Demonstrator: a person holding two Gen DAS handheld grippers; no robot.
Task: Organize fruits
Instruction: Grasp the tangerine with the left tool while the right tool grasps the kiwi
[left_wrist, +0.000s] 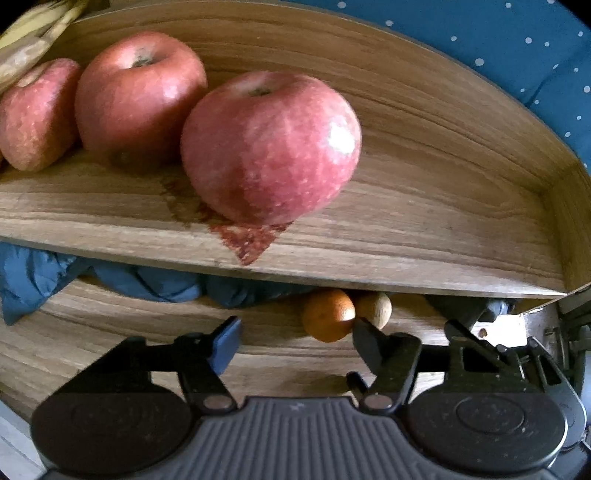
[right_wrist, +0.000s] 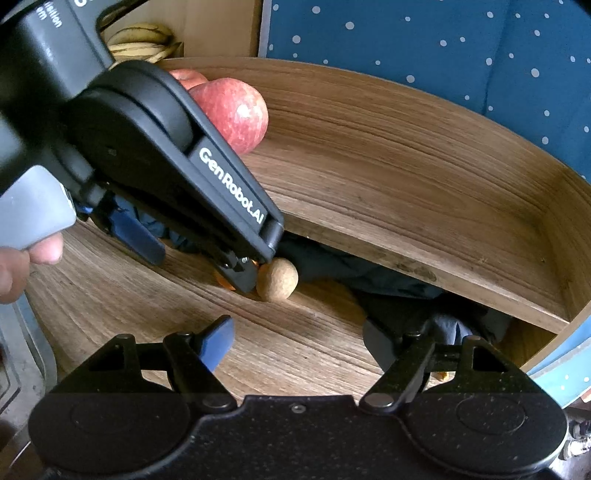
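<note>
Left wrist view: my left gripper (left_wrist: 293, 341) stands apart, the orange (left_wrist: 328, 315) just beyond its right fingertip, unclamped; three apples (left_wrist: 269, 147) sit on the upper wooden shelf (left_wrist: 443, 206). Right wrist view: my right gripper (right_wrist: 299, 343) stands apart over bare wood, near a brown round fruit (right_wrist: 277, 278).

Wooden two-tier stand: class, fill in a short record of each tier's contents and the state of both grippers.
Upper tier: three red apples
Lower tier: orange beside brown round fruit; blue cloth behind
Left gripper: open, orange at its fingertips
Right gripper: open, empty
Background: bananas
</note>
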